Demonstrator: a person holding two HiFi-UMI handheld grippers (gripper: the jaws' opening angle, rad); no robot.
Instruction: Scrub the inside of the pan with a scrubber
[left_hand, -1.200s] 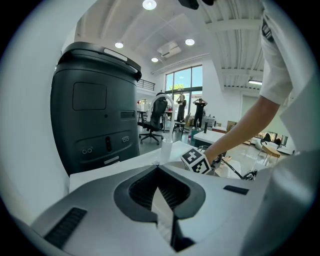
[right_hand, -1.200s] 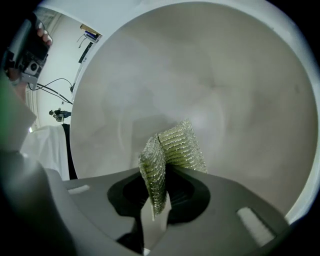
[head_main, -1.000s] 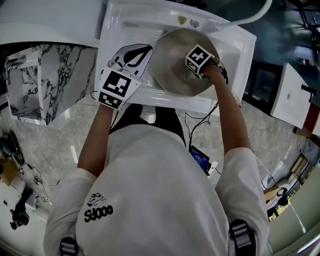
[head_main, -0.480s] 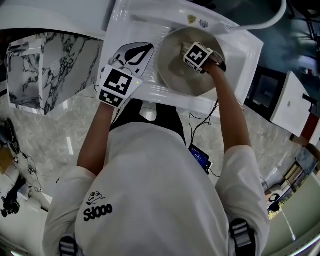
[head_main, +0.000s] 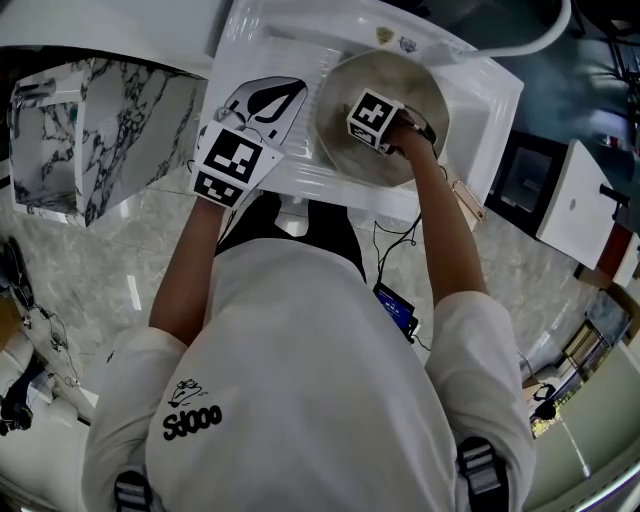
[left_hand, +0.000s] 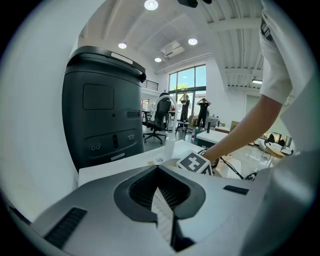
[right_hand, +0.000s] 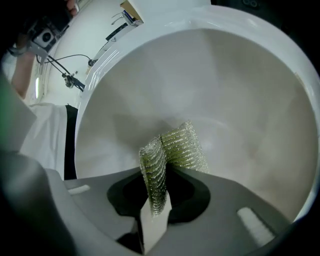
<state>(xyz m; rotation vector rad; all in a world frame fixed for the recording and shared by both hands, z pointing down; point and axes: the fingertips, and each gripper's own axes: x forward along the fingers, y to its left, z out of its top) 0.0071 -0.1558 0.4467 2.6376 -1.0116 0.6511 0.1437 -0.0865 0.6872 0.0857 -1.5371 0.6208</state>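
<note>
Two grippers, both pinched closed. Low in the frame, the right gripper (right_hand: 161, 172) clamps a folded mesh scrubber (right_hand: 177, 145), pressed against the pan (right_hand: 235, 95) and its pale inside beyond. The left gripper (left_hand: 159, 170) grips nothing, just left of the pan.

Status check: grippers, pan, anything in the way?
Right gripper shut on scrubber, inside pan. Left gripper shut, empty, beside pan. Nothing blocking seen.

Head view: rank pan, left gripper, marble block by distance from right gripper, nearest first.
1. pan, directly under the right gripper.
2. left gripper, to its left, beside the pan.
3. marble block, far left.
</note>
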